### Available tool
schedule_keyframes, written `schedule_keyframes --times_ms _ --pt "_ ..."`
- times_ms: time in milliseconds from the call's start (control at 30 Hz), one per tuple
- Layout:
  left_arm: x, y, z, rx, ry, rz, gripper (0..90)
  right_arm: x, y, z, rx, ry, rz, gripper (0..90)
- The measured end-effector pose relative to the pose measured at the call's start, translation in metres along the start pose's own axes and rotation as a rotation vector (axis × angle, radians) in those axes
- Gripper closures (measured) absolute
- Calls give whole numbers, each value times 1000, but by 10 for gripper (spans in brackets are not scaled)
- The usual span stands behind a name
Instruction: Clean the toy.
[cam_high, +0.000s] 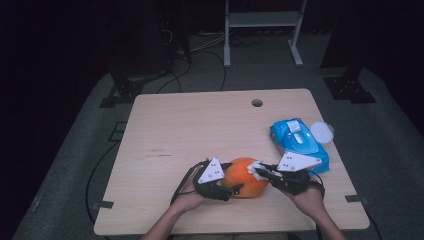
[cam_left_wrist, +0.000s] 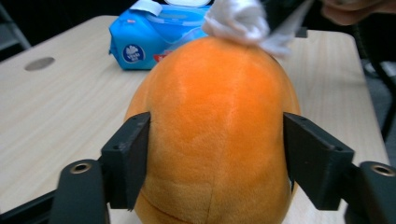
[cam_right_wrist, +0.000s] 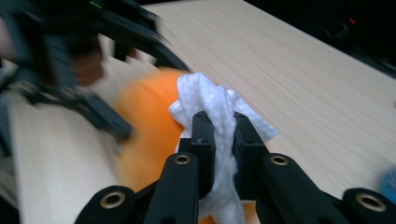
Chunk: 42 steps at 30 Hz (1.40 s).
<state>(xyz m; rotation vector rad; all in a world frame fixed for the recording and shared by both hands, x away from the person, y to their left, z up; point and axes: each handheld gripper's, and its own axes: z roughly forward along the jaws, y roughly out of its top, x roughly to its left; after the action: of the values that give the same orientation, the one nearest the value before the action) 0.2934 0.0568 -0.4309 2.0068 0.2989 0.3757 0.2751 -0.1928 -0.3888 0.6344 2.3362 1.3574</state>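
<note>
An orange plush toy (cam_high: 246, 179) lies on the wooden table (cam_high: 200, 130) near its front edge. My left gripper (cam_high: 233, 178) holds it from the left, and in the left gripper view its jaws press on both flanks of the toy (cam_left_wrist: 215, 116). My right gripper (cam_high: 260, 173) comes in from the right, shut on a crumpled white wipe (cam_right_wrist: 219, 105). The wipe (cam_left_wrist: 239, 18) rests against the toy's far end. In the right gripper view the orange toy (cam_right_wrist: 149, 126) is blurred behind the wipe, with the left gripper (cam_right_wrist: 93, 102) beyond it.
A blue pack of wet wipes (cam_high: 299, 143) lies to the right of the toy, with a round white lid (cam_high: 321, 132) beside it. There is a cable hole (cam_high: 257, 103) near the table's far edge. A metal stand (cam_high: 262, 25) sits on the floor behind.
</note>
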Motion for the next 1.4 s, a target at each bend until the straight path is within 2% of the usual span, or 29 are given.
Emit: schedule_keyframes --times_ms 67,100,167,233,267,333,400,433,500,600,667,733,833,900,967,1033,1167,1200,1267,1333,1400 --pt "-5 2 1 8 -2 41 289 10 7 4 8 17 -43 808" --pt "-4 1 0 5 -12 41 268 13 9 6 21 10 -62 809" --pt "1 -4 -1 -19 -55 -11 182 11 7 6 28 10 -63 809" --pt "6 -7 -2 -16 -63 -58 154 6 2 4 29 -14 -54 809" --pt "7 -6 -2 -15 -57 -62 165 3 0 2 31 -22 -44 809" --pt "4 -4 -1 -7 -38 -35 246 0 -1 0 27 -25 -29 809" --pt "1 0 1 -9 -23 -9 290 2 0 0 18 -18 -17 809" --pt "0 1 2 -8 -19 0 301 4 2 1 15 -13 -18 809" --pt "-4 3 3 -1 -16 30 308 10 5 6 5 28 -19 809" --pt "-8 3 3 7 -12 70 307 23 9 13 13 59 -54 809" --pt "-7 1 2 3 -16 60 308 25 10 13 19 47 -67 809" --pt "-7 0 2 0 -22 59 307 21 9 11 14 39 -60 810" --pt "-4 -2 1 1 -33 35 278 11 7 3 20 -28 -57 809" --pt "-3 -2 1 0 -30 17 254 2 3 -2 25 -67 -31 809" --pt "-5 0 3 -5 -23 17 253 -4 -1 -4 23 -67 -1 809" --pt "-7 2 4 -1 -13 31 264 -2 0 -4 25 -64 -10 809" --pt "-11 6 6 10 -10 52 272 19 6 7 1 26 -50 808" --pt "-12 5 7 19 -9 65 271 26 8 12 12 28 -70 808" --pt "-11 2 5 18 -5 65 275 33 10 18 30 19 -107 808" --pt "-9 -2 5 11 -6 63 285 28 10 18 22 20 -86 809" --pt "-5 -5 4 14 -10 48 286 20 9 14 24 -10 -70 809"
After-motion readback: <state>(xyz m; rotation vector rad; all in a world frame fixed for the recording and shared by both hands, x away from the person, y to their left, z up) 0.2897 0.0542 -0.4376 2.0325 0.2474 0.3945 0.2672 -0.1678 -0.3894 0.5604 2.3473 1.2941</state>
